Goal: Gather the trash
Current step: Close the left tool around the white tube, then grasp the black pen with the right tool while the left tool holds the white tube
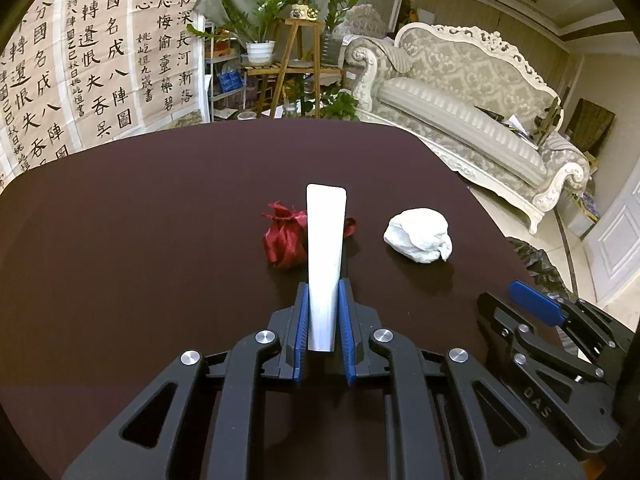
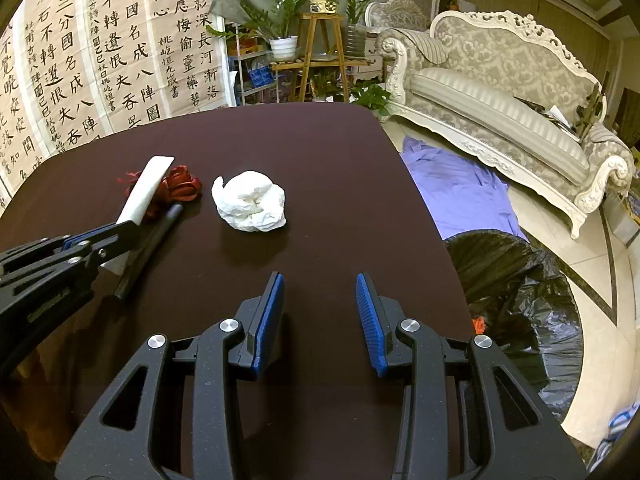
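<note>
My left gripper (image 1: 323, 292) is shut on a long white flat strip (image 1: 325, 256) that sticks forward over the dark table (image 1: 160, 216); the strip also shows in the right wrist view (image 2: 146, 188). Behind the strip lies a crumpled red ribbon (image 1: 282, 240), also in the right wrist view (image 2: 182, 186). A crumpled white paper ball (image 1: 418, 234) lies to its right, seen too in the right wrist view (image 2: 250, 200). My right gripper (image 2: 320, 284) is open and empty above the table's near right part, in front of the ball.
A black trash bag (image 2: 516, 288) stands open on the floor right of the table, with something orange (image 2: 479, 324) inside. A purple cloth (image 2: 460, 188) lies on the floor beyond it. A sofa (image 2: 500, 92) and plant stands (image 2: 320, 52) are behind.
</note>
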A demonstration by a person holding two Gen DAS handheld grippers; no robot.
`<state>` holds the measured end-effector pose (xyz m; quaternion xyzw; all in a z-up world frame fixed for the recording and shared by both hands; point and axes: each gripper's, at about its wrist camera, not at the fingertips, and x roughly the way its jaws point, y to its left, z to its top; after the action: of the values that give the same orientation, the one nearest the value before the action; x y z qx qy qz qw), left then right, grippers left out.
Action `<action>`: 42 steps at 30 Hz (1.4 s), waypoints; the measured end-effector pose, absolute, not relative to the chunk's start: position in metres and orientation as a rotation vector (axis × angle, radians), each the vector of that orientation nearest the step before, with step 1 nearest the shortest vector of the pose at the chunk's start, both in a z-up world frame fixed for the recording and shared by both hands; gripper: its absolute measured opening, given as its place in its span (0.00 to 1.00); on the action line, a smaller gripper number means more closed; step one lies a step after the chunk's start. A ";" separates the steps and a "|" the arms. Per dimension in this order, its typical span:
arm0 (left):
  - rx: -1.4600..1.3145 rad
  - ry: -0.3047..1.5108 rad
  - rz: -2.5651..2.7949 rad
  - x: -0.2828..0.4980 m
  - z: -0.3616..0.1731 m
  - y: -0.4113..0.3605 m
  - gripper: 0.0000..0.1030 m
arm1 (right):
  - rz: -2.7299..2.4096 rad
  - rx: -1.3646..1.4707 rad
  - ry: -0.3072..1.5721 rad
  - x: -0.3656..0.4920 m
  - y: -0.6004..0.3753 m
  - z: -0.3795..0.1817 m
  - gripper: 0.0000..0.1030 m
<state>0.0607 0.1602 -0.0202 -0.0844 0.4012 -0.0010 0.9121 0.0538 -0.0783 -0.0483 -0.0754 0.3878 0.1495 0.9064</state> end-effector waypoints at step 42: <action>-0.250 0.859 0.229 0.010 -0.032 0.257 0.15 | 0.425 -0.187 0.809 0.042 0.019 -0.048 0.46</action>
<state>0.0104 0.2568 -0.0320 -0.1207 0.4144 0.1104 0.8953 0.0423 0.0189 -0.0479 -0.0901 0.3899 0.2047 0.8933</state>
